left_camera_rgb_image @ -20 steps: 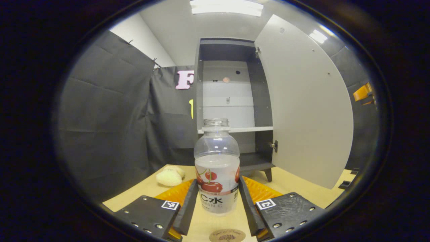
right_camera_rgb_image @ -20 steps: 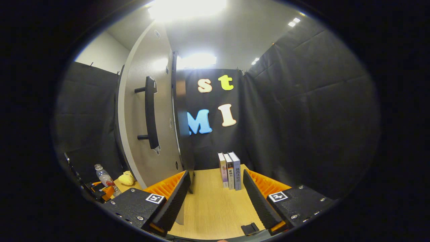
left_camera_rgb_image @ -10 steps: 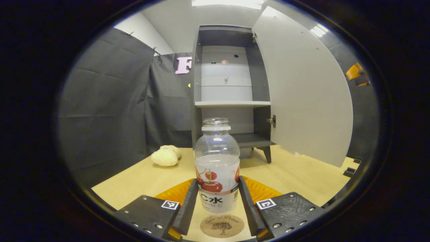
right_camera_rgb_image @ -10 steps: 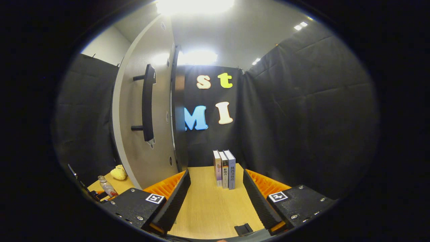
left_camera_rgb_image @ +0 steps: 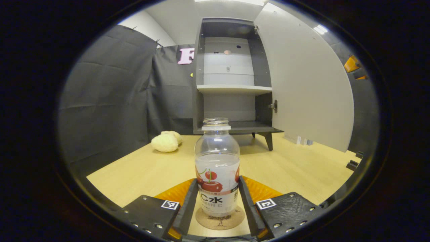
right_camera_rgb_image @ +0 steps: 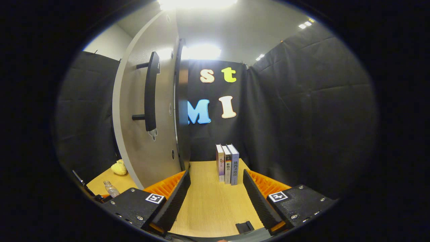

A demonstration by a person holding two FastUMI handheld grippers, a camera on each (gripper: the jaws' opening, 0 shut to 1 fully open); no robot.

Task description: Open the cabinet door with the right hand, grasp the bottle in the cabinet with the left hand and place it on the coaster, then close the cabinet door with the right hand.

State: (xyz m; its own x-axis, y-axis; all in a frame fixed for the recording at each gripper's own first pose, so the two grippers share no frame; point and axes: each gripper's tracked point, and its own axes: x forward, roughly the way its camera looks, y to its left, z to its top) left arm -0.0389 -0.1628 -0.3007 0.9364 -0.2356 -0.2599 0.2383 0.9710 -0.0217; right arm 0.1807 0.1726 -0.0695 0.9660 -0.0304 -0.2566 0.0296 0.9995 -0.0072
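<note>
Bottle [left_camera_rgb_image: 217, 168] first: it stands upright on the round coaster [left_camera_rgb_image: 220, 219], which lies on the light wooden table [left_camera_rgb_image: 144, 171]. It is clear, has no cap on its neck, and wears a label with red fruit on it. In the left gripper view the left gripper [left_camera_rgb_image: 217, 210] has its jaws set close on either side of the bottle's lower half, both fingers against the label, so they grip it. From here I cannot tell whether the bottle's base rests fully on the coaster or sits just above it.

Beyond the bottle is the cabinet [left_camera_rgb_image: 231, 74], dark-framed, on short legs, with a pale shelf across its middle. Its cabinet door [left_camera_rgb_image: 309, 80] is swung wide open to the right. To the left of the cabinet, on the table, lies a pale lumpy soft thing [left_camera_rgb_image: 166, 142].

In the right gripper view the right gripper [right_camera_rgb_image: 216, 198] hangs over the table with its jaws spread wide and nothing between them. Ahead of it three books [right_camera_rgb_image: 227, 164] stand upright side by side against the black cloth. To its left is the outer face of the open door with a long dark handle [right_camera_rgb_image: 150, 90], well apart from the fingers. Far down at the left edge the bottle shows small, beside the left gripper.
</note>
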